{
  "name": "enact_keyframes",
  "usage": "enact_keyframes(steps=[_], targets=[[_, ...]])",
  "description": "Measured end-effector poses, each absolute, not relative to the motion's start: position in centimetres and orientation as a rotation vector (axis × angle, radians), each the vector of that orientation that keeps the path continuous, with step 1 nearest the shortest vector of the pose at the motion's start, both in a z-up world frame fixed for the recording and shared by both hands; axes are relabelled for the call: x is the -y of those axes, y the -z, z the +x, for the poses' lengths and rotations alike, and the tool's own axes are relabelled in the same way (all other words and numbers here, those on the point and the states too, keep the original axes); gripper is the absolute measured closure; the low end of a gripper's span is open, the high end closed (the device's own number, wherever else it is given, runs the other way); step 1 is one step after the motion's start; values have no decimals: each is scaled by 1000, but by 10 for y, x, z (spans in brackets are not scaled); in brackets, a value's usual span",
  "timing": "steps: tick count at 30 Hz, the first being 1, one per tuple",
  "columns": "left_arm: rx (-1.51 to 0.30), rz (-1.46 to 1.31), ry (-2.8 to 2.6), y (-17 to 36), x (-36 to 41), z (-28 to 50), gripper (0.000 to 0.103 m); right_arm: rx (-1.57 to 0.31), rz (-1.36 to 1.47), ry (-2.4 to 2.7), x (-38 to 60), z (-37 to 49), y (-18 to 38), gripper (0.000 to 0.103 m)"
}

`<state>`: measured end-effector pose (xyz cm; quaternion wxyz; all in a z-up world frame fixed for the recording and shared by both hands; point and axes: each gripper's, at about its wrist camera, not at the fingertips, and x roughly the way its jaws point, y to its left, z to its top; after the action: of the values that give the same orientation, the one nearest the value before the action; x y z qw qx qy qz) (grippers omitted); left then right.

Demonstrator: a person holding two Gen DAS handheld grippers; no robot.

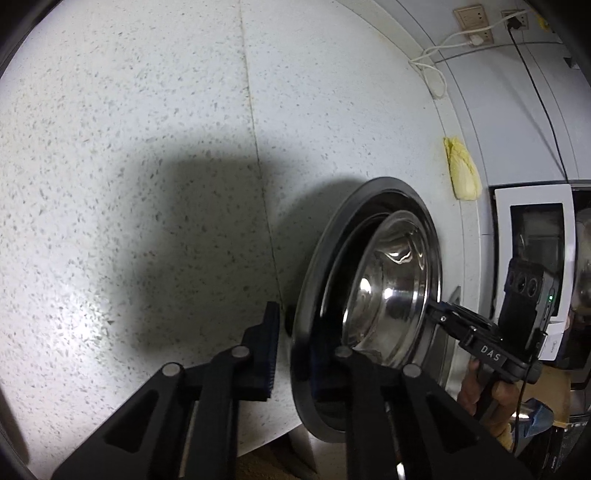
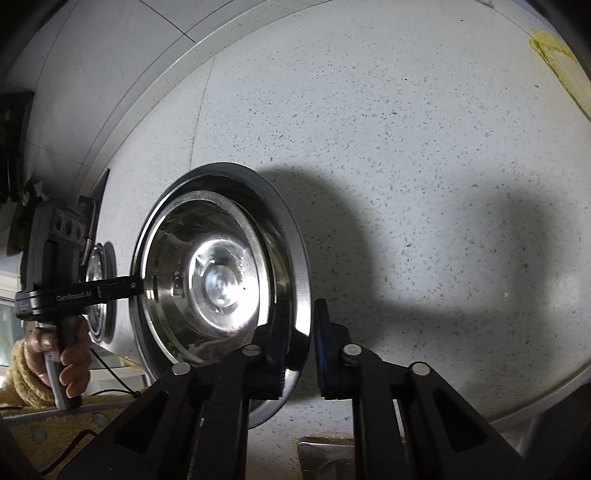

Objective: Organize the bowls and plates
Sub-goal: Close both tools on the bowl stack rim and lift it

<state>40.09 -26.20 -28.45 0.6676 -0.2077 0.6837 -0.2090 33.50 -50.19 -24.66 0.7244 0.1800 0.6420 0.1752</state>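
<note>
A wide-rimmed steel plate (image 1: 388, 184) lies on the speckled white counter (image 1: 147, 147) with a shiny steel bowl (image 1: 388, 288) nested in it. My left gripper (image 1: 295, 332) is shut on the plate's near rim, one pad outside and the other hidden inside the rim. In that view the right gripper (image 1: 434, 308) bites the opposite rim. The right wrist view shows the plate (image 2: 258, 184) and bowl (image 2: 214, 280) with my right gripper (image 2: 299, 350) shut on the rim. The left gripper (image 2: 140, 286) pinches the far side there.
A yellow cloth (image 1: 463, 173) lies by the back wall, next to a white appliance (image 1: 532, 251). Wall sockets (image 1: 472, 22) with cables sit above. Another steel dish (image 2: 98, 295) lies behind the left gripper. A hand (image 2: 62, 354) in a yellow fleece sleeve holds its handle.
</note>
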Motion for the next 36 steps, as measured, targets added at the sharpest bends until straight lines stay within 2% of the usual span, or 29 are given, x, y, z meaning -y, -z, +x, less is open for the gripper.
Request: enact_keyframes(steps=[10,20,30,36], targets=[[-1532,-482,459,282,252,401,95,-1402,437,-405,500,337,236,94],[-1494,-541,461,252,218,406,94,-1390,450,-420,481,353,206,94],[-1347,-597,446,168,140,418,91,-1293,409,-525,427,387,135,94],[-1230,-623,401,108,66,407,88,-1239,391,-649,373,405,99,94]])
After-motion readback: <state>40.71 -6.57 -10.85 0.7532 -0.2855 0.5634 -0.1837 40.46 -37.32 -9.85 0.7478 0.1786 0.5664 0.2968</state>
